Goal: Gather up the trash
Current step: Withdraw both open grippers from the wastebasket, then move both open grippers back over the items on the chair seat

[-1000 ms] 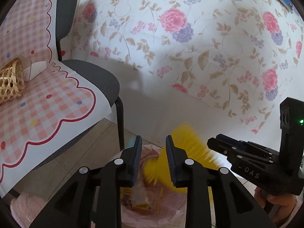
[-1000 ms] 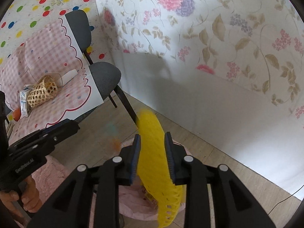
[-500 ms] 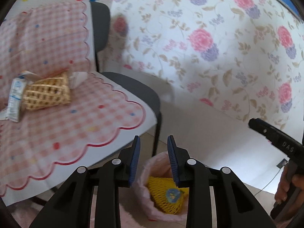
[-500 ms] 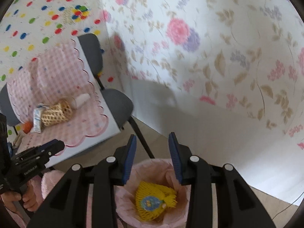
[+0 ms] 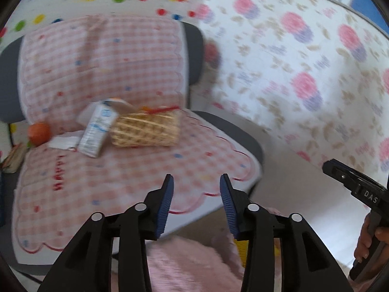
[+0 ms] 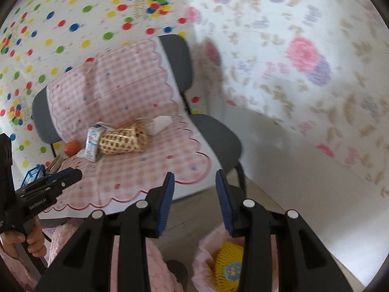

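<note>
Both tools gape empty — left tool (image 5: 195, 203), right tool (image 6: 194, 200). The milk carton (image 5: 97, 131) looks light and crushable — pinch across its flat sides.

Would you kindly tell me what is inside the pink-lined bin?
A yellow foam net with a blue sticker lies inside the bin. The right gripper covers part of it, so anything beneath stays hidden.

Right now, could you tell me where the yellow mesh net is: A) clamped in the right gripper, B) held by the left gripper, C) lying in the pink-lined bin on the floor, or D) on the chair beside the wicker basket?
C: the yellow mesh net lies inside the pink-lined bin on the floor, below the open, empty right gripper.
</note>
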`<state>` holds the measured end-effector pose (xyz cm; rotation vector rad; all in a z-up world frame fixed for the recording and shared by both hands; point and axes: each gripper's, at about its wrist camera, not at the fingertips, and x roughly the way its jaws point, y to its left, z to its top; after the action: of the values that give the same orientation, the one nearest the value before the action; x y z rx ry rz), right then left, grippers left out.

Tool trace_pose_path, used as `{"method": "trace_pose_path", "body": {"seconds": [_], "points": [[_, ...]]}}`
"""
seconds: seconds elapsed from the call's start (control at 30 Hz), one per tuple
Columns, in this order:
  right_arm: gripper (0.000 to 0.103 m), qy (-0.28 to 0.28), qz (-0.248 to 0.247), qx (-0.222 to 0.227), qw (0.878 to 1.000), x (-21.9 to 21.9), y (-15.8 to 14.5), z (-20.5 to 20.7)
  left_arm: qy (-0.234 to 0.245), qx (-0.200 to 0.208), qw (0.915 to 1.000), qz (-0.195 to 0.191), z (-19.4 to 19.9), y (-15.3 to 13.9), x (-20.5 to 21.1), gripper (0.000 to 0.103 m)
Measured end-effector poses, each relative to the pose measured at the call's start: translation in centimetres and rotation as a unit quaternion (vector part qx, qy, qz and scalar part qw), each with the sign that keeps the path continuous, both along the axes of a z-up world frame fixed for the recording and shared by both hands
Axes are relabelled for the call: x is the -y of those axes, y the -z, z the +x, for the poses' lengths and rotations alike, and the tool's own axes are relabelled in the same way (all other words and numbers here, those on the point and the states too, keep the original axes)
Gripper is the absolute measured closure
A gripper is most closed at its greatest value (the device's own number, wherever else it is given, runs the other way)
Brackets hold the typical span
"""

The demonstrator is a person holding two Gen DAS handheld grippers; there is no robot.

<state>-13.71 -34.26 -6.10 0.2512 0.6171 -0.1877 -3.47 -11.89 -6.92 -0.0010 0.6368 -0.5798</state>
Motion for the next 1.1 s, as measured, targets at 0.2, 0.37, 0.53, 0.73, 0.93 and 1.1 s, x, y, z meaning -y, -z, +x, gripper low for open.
{"method": "trace_pose_path", "body": {"seconds": [0.2,0.37,0.53,0.73,0.93,1.1], "points": [[0.064,-0.039,0.003,0.005,0.999,-1.9,-0.7,4.6,-0.066,0.002,0.9978,-0.003,3.1,-0.6,-4.3,0.056],[0.063,-0.064,0.003,0.009,0.998,-3.3,-1.4,8.3,-0.098,0.004,0.9951,-0.003,5.3,-1.3,-6.6,0.051],[0.059,-0.098,-0.002,0.006,0.995,-4.9,-1.6,12.5,-0.12,0.004,0.9928,0.002,7.8,-1.3,-8.0,0.047],[0.058,-0.151,-0.013,-0.006,0.988,-8.0,-1.1,17.5,-0.15,-0.001,0.9886,0.007,11.5,-1.0,-9.8,0.043],[0.059,-0.212,-0.023,-0.02,0.977,-10.8,0.1,23.1,-0.171,-0.013,0.9851,0.014,15.3,0.2,-11.4,0.043],[0.059,-0.241,-0.034,-0.036,0.969,-12.6,1.6,27.6,-0.177,-0.033,0.9837,0.01,18.3,1.6,-12.0,0.044]]}}
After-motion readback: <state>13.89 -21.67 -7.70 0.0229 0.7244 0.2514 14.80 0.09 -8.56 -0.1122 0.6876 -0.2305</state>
